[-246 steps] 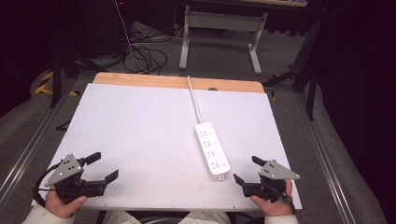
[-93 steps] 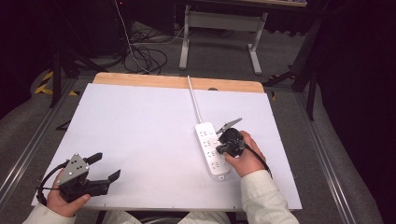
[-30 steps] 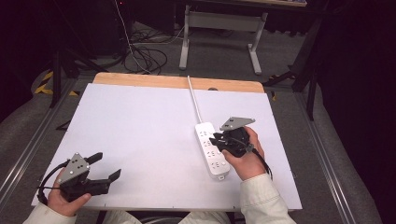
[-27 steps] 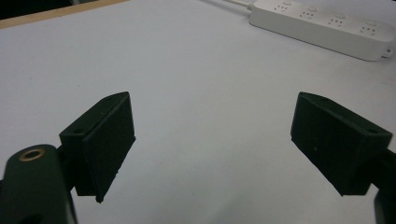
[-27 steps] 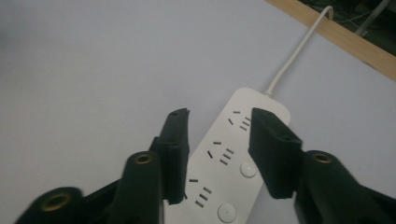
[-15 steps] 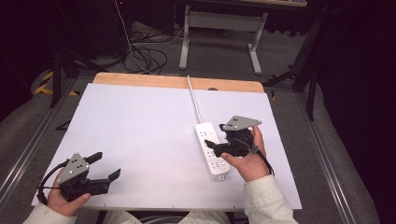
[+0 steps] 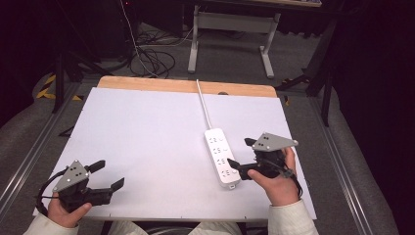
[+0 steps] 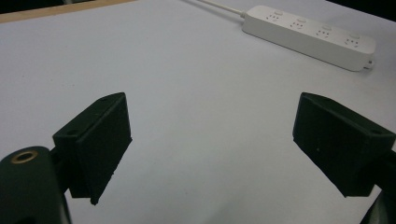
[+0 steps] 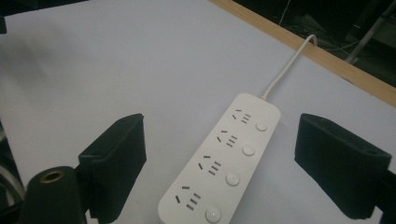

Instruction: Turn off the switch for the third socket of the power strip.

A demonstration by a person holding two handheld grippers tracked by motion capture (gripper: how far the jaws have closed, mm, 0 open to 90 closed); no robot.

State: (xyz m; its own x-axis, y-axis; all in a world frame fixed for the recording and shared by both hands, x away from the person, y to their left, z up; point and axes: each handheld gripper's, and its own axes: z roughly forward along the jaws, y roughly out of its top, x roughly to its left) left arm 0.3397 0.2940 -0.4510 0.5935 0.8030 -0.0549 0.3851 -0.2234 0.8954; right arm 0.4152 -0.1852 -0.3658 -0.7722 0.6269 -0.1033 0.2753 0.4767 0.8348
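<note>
Power strip (image 7: 222,157) lies flat on the white table (image 7: 147,137), right of centre, long axis running away from the person, its cord (image 7: 204,102) leading off over the far wooden edge. Right gripper (image 7: 241,154) sits just beside the strip's right flank, pointing left at it; its jaws have just been opening and now stand wide, nothing between them, the strip lying below and ahead in the right gripper view (image 9: 224,163). Main risk: a jaw tip coming in low could shove the light strip sideways or skew it, since only the cord restrains it; a closing pinch across the top could also press one of the round switches (image 9: 247,150). Whether the lower jaw tip touches the casing is unclear from the high view. Left gripper (image 7: 106,176) rests near the front left corner, well apart from the strip, jaws wide and empty, hand low on the table.
</note>
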